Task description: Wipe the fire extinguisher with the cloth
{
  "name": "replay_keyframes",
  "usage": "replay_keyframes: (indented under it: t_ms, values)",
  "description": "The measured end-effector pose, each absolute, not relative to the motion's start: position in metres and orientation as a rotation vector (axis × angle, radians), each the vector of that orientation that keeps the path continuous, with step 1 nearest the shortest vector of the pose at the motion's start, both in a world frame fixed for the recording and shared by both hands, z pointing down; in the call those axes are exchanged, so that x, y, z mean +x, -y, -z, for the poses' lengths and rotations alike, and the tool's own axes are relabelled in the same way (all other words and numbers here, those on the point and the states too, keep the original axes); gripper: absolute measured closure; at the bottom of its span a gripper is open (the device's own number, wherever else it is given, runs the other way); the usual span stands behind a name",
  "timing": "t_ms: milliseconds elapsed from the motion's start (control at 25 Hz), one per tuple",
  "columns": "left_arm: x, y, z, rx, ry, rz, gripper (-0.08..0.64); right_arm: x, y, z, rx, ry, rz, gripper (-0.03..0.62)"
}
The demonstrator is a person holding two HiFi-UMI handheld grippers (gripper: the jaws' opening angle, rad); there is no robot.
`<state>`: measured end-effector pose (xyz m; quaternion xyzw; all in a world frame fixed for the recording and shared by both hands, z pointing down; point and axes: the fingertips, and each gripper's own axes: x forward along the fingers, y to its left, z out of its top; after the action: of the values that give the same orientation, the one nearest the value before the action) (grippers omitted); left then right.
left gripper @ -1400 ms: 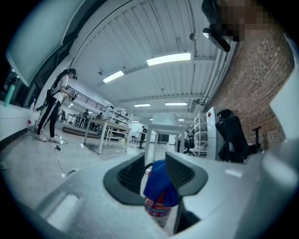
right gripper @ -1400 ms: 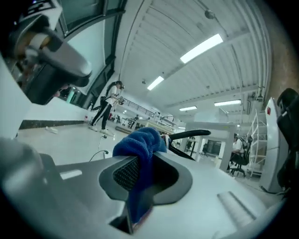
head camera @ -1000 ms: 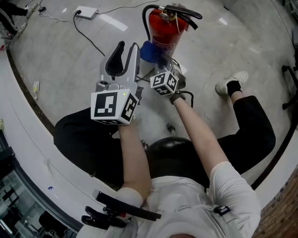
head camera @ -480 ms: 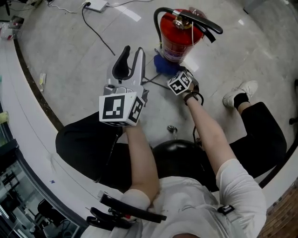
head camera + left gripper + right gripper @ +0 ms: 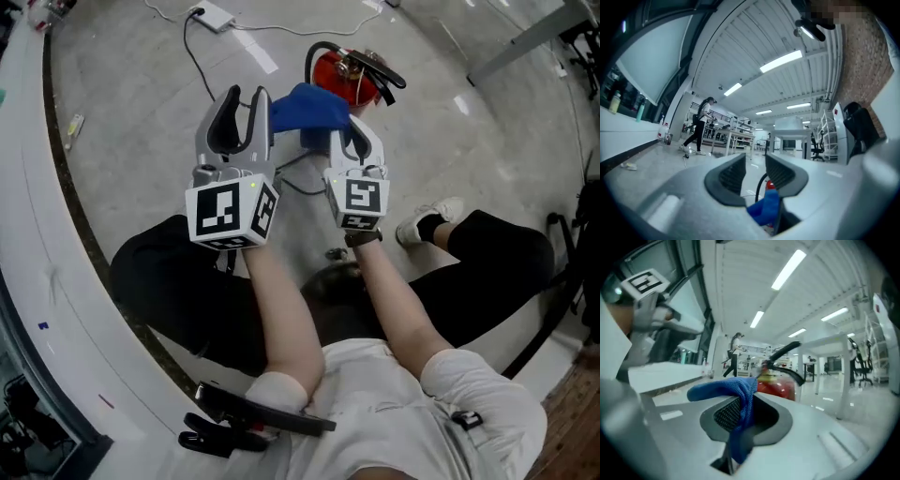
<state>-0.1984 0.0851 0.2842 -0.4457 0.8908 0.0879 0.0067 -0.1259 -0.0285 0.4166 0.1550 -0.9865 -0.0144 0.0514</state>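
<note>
Head view: we see the fire extinguisher point(image 5: 349, 73) standing upright on the grey floor point(image 5: 141, 112) at upper centre of the frame, its black lever and hose on top. It is the only vessel in sight; it is sealed, so its contents do not show. Below it, the left gripper point(image 5: 246, 101) sits left of centre with jaws apart and nothing between them. The right gripper point(image 5: 345, 141), just right of centre, is clamped on the blue cloth point(image 5: 305, 108), which bunches above its jaws and overlaps the extinguisher's lower left side. We cannot tell whether cloth and cylinder touch. We judge the cloth secured and brought up to the extinguisher, with the wiping of the red body largely left to do.
</note>
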Motion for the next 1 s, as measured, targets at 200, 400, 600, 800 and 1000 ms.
replay_keyframes:
  t_ms: [200, 400, 600, 800, 1000]
  values:
    - [-0.175, -0.090, -0.279, -1.362, -2.805, -0.263, 0.428, -0.137, 0.069, -0.386, 0.481, 3.081, -0.175, 0.538]
    - [-0.170, -0.094, -0.269, -1.363, -2.781, -0.247, 0.428, -0.163, 0.043, -0.383, 0.298, 3.092, 0.436, 0.538]
    - [-0.181, -0.095, -0.281, -1.336, -2.816, -0.226, 0.428, -0.151, 0.020, -0.472, 0.209, 2.831, 0.740, 0.540]
    - [-0.186, -0.083, -0.302, -1.437, -2.846, -0.136, 0.428, -0.164, 0.006, -0.646, -0.089, 2.453, 0.775, 0.545]
    - [-0.205, -0.073, -0.326, -1.475, -2.882, -0.041, 0.428, -0.130, 0.037, -0.767, 0.032, 2.170, 0.519, 0.545]
